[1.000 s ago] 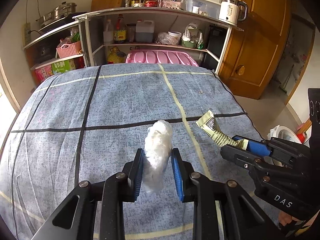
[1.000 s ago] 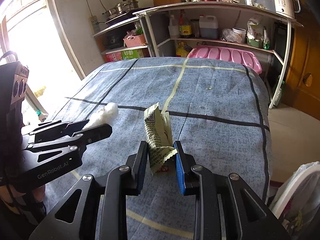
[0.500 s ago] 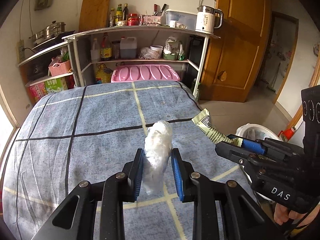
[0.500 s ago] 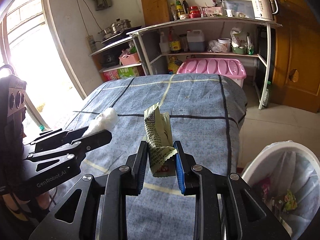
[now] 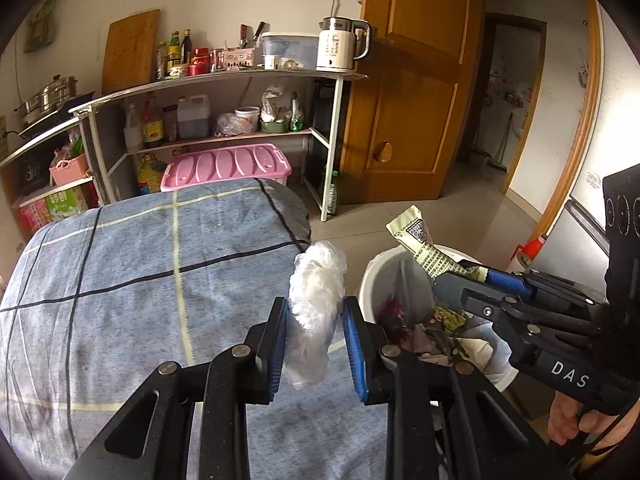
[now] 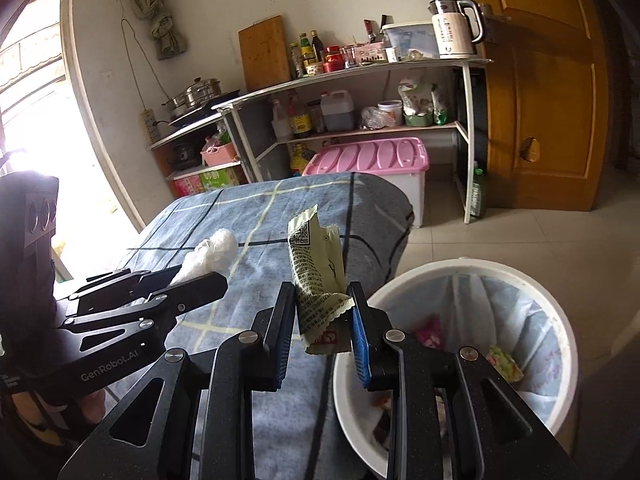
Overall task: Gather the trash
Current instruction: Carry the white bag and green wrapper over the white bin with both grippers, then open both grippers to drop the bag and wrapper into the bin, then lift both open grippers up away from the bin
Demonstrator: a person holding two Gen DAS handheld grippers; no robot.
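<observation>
My left gripper (image 5: 316, 332) is shut on a crumpled white plastic wad (image 5: 316, 300), held above the right edge of the blue checked bed (image 5: 140, 280). My right gripper (image 6: 322, 324) is shut on a pale green snack wrapper (image 6: 318, 280) printed with a QR code, held at the left rim of the white trash bin (image 6: 552, 308). The bin has a clear liner and several bits of trash inside. In the left wrist view the right gripper (image 5: 476, 280) holds the wrapper (image 5: 420, 240) over the bin (image 5: 372, 280). In the right wrist view the left gripper (image 6: 208, 276) and the wad (image 6: 212, 252) show at left.
White shelves (image 5: 224, 80) with bottles, a kettle (image 5: 340, 44) and pots stand behind the bed. A pink-lidded box (image 5: 228, 164) sits on the floor at the bed's far end. A wooden door (image 5: 408, 100) is at right, with tiled floor (image 6: 520, 232) around the bin.
Both grippers have swung right, off the bed toward the trash bin, each still holding its piece of trash. The bin has come much closer in both views.
</observation>
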